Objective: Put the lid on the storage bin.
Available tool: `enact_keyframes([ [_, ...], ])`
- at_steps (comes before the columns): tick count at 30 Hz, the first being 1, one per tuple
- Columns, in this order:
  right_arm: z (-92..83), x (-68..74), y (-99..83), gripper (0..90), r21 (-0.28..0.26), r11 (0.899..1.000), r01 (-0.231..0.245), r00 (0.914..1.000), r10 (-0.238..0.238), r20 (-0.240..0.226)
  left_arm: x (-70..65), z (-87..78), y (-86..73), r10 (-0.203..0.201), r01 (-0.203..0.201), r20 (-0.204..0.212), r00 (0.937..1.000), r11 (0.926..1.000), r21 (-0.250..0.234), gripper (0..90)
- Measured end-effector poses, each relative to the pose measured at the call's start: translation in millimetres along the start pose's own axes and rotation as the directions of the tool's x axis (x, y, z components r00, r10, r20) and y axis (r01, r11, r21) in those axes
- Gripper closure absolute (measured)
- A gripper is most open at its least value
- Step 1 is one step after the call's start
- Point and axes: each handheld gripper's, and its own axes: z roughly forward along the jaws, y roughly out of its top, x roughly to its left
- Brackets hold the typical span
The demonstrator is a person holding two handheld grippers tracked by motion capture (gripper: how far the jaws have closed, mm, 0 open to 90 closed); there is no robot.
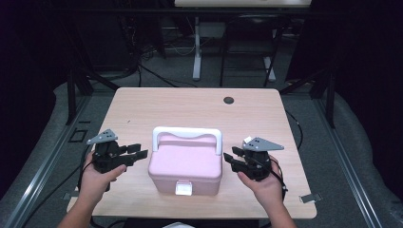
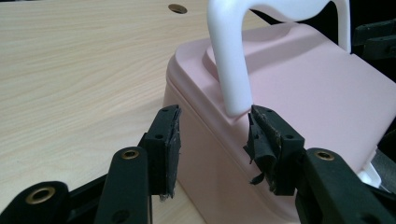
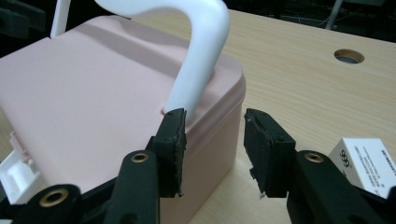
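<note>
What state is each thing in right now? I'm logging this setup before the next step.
Pink box: lid down, upright on the table.
White handle: raised upright over the lid.
White front latch: looks flipped outward, hard to confirm.
Left gripper: open, beside the box's left end, holding nothing.
Right gripper: open, beside the box's right end, holding nothing.
Small white printed box: lying on the table by the right gripper.

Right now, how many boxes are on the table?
2: a pink box with a white handle mid-table, and a small white box near the right gripper. Others may be hidden.
</note>
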Motion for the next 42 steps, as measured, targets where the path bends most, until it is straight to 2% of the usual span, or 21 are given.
enact_keyframes([
  [5,3.1,-1.7,8.7,57.1,-0.006,1.000,-0.004,1.0000,0.004,-0.005,-0.9,6.7,10.9,0.012,-0.012,0.012,0.9999,0.9999,0.005,52.9],
  [9,4.3,-7.1,16.5,56.5,-0.015,0.999,-0.029,0.9995,0.029,-0.015,-0.2,9.2,18.8,0.013,-0.013,0.015,0.9998,0.9998,0.012,52.1],
  [13,5.7,-8.3,26.2,55.6,-0.014,1.000,-0.027,0.9993,0.027,-0.025,2.0,11.1,26.0,-0.010,0.009,0.013,0.9999,0.9999,0.010,51.0],
  [20,14.6,-9.8,34.2,54.3,-0.010,0.999,-0.045,0.9986,0.044,-0.029,6.3,17.3,34.4,-0.024,0.023,0.019,0.9995,0.9997,0.009,48.6],
  [23,19.3,-9.7,34.9,53.0,-0.011,0.999,-0.051,0.9977,0.051,-0.044,7.3,18.8,34.7,-0.015,0.014,0.008,0.9999,0.9998,0.016,47.9],
  [32,25.4,-4.2,28.3,52.9,0.010,0.999,-0.042,0.9968,0.042,-0.068,3.5,26.4,26.2,-0.003,0.002,0.043,0.9991,0.9995,0.032,48.4],
  [37,25.1,-0.6,23.8,55.0,0.019,0.999,-0.041,0.9950,0.043,-0.090,-3.1,30.1,23.5,0.020,-0.024,0.060,0.9980,0.9980,0.059,53.1],
  [42,22.9,1.4,21.4,59.3,0.012,0.999,-0.031,0.9946,0.032,-0.099,-6.4,31.6,20.6,0.024,-0.028,0.081,0.9964,0.9983,0.051,59.6],
])
